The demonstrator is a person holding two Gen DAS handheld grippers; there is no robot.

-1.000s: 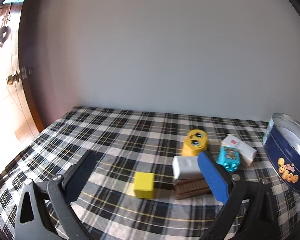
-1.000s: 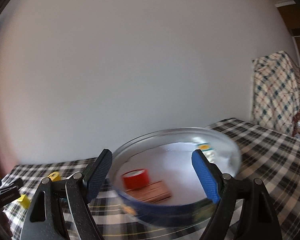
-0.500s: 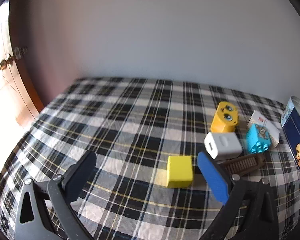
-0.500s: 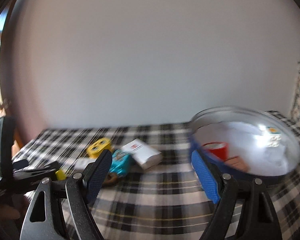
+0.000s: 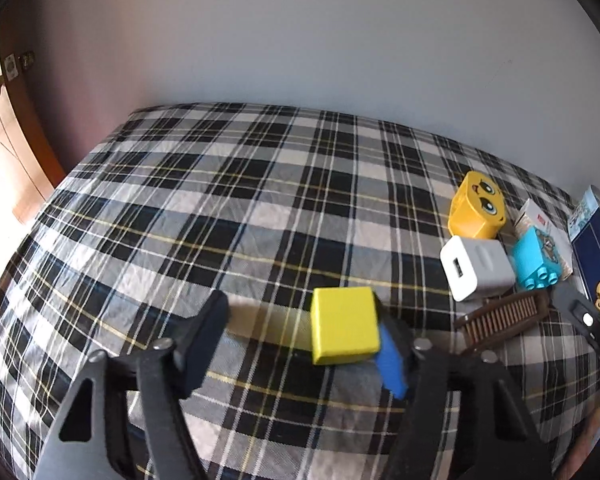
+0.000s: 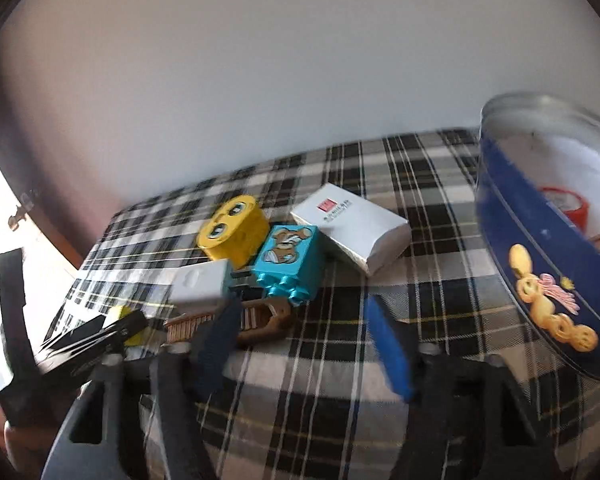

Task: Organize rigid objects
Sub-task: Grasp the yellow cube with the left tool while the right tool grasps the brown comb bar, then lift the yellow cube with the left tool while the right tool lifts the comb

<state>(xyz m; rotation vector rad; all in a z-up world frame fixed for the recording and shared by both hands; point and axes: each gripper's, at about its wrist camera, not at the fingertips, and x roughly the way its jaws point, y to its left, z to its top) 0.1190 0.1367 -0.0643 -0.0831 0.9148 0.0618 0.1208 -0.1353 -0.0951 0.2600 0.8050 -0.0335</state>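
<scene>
Plaid tablecloth (image 5: 228,216), left hand-held gripper (image 5: 300,340) closing around yellow cube (image 5: 344,330), right hand-held gripper (image 6: 300,344) closing empty, labels unreadable.

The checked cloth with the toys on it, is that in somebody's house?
Probably a room in a home. A plaid cloth covers a table by a plain wall, a wooden door stands at the left, and a cookie tin holds small things.

Each camera sits behind its own fingers, looking down along them at the plaid cloth (image 5: 228,208). The left view sits close over the yellow cube (image 5: 344,330). The right view faces leftward past its fingers; both share the white charger (image 6: 200,282) cluster.
</scene>
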